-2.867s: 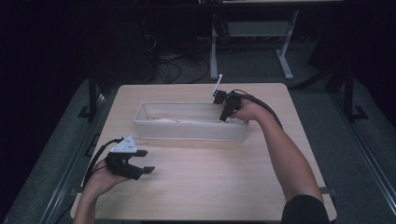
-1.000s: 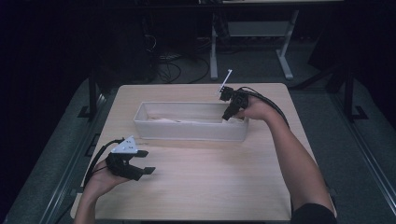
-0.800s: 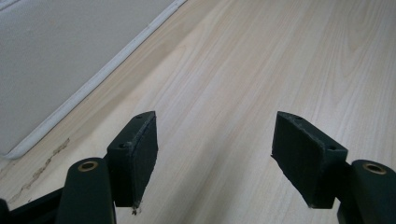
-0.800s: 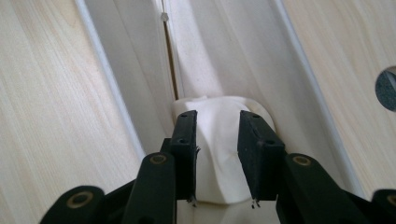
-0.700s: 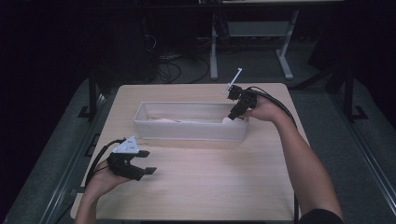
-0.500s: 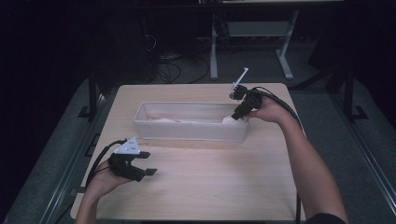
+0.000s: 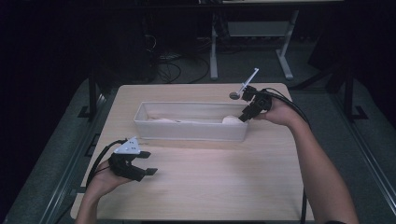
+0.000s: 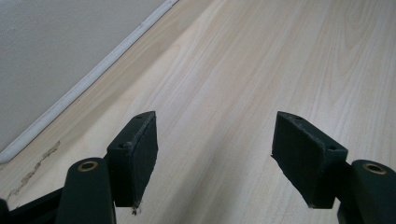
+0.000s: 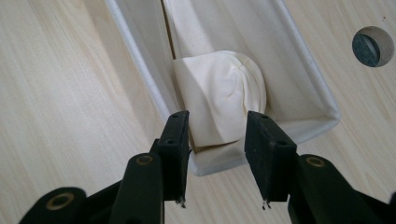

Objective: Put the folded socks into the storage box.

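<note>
Dark room, light wooden table (image 7: 205, 186). White tray (image 7: 189, 135) sits toward the far edge; cream cloth bundle (image 9: 219, 93) lies in its right end corner. Right gripper (image 7: 247, 109), arm stretched forward, tilts down over that corner; jaws have just been opening, part spread, cloth beyond the pads and not pinched. Left gripper (image 7: 140, 168) near the table's near left corner, hand low, jaws spread wide over bare wood.

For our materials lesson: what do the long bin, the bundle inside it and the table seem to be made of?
Bin: probably matte white plastic, with thin, smooth walls and a rolled rim. Bundle: soft cream cloth, creased and gathered. Table: pale wood or wood-look laminate, with straight grain lines.
</note>
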`<state>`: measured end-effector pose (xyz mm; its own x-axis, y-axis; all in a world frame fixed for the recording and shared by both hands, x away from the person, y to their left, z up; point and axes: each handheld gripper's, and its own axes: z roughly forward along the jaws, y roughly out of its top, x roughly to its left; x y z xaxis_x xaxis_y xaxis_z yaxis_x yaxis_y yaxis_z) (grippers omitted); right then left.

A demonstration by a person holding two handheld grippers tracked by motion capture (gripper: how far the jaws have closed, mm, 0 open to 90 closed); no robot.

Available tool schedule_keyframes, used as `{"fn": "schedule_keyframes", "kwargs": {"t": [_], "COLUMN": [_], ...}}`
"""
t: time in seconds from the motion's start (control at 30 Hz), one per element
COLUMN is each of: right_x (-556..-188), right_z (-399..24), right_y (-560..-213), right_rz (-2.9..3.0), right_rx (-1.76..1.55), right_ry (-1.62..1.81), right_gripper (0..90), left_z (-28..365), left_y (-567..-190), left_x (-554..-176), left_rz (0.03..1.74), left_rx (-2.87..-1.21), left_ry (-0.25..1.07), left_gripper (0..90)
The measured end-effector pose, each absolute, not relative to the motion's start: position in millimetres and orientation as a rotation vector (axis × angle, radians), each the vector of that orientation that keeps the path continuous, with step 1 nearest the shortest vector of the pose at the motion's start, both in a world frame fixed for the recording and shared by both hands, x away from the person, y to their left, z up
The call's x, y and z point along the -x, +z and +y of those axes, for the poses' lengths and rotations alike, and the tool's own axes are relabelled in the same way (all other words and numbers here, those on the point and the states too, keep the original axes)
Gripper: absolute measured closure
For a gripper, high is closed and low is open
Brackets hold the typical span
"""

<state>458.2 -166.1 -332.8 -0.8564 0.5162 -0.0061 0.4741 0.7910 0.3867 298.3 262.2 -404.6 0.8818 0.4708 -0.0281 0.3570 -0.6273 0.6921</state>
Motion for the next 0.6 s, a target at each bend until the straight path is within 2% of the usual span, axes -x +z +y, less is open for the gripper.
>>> {"fn": "schedule_keyframes", "kwargs": {"t": [0.6], "right_x": [-435.7], "right_z": [-195.0], "right_y": [-331.8], "right_rz": [2.828], "right_rx": [-0.857], "right_ry": [0.648], "right_gripper": [56.6], "left_z": [260.6], "left_y": [-406.4], "left_x": [-298.1], "left_rz": [0.593], "left_rx": [-2.315], "left_ry": [0.196], "left_gripper": [31.0]}}
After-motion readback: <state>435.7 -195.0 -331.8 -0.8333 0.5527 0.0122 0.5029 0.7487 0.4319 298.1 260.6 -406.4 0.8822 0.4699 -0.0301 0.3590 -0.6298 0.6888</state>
